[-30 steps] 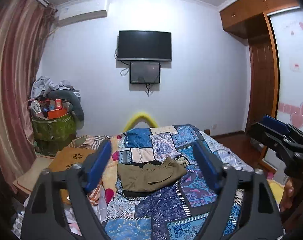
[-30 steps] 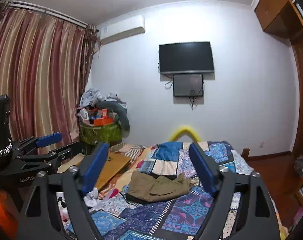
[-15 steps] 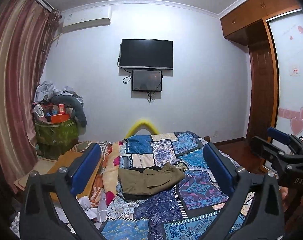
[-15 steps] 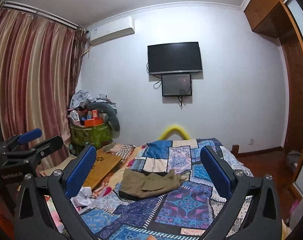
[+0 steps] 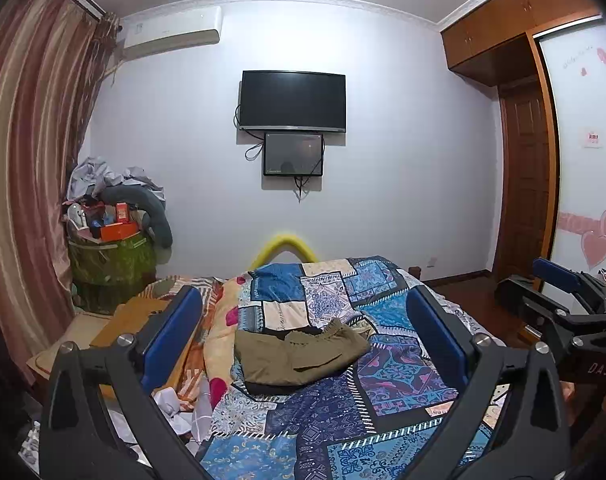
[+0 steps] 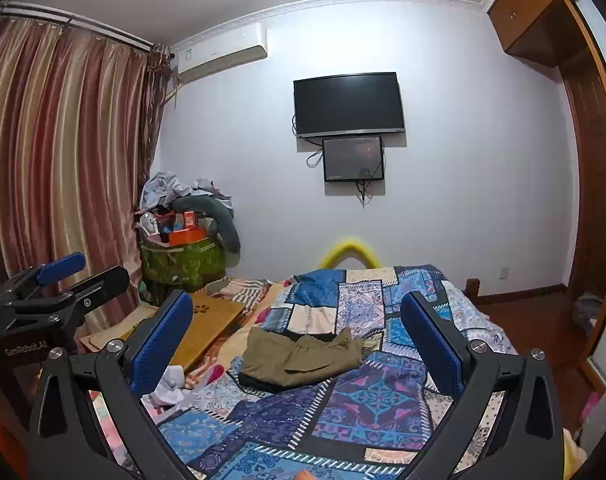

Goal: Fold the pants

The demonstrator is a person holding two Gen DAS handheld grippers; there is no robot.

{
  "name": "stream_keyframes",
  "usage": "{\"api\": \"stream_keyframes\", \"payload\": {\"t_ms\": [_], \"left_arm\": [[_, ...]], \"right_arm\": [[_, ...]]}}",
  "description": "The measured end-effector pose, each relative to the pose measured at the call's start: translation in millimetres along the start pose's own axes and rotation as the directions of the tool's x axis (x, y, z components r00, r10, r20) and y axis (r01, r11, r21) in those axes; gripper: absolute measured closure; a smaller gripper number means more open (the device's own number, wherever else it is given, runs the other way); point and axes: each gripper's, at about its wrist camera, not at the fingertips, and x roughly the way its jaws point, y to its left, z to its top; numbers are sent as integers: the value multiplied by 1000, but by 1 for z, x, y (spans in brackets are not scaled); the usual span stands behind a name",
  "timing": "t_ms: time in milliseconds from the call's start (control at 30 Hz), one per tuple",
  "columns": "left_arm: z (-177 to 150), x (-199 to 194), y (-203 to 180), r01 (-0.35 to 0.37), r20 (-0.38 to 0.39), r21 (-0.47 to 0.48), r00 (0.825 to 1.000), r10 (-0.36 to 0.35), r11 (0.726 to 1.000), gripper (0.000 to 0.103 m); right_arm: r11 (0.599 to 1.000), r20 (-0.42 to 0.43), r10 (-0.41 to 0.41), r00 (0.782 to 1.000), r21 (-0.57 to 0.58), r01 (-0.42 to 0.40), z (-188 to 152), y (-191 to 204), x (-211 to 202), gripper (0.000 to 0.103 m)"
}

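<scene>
We see the olive pants (image 5: 299, 356) folded in a bundle mid-bed on the patchwork quilt (image 5: 387, 380), maybe w/ dark cloth beneath. Left gripper (image 5: 303, 344) & right gripper (image 6: 299, 340) hang well short, jaws wide apart, nothing btwn them.

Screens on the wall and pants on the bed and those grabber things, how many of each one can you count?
Screens on the wall: 2, the big TV and the small screen under it
Pants on the bed: 1, the olive pants
Grabbers: 2, the left gripper and the right gripper, both open and empty
Total: 5
</scene>
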Motion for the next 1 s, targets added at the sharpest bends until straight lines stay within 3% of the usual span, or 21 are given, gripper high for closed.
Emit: {"api": "stream_keyframes", "payload": {"t_ms": [1000], "left_arm": [[-5,6,0,0,-30,-1,1000,0,1000,0]], "right_arm": [[1000,-22,-12,1000,14,12,0,-8,-3,0]]}}
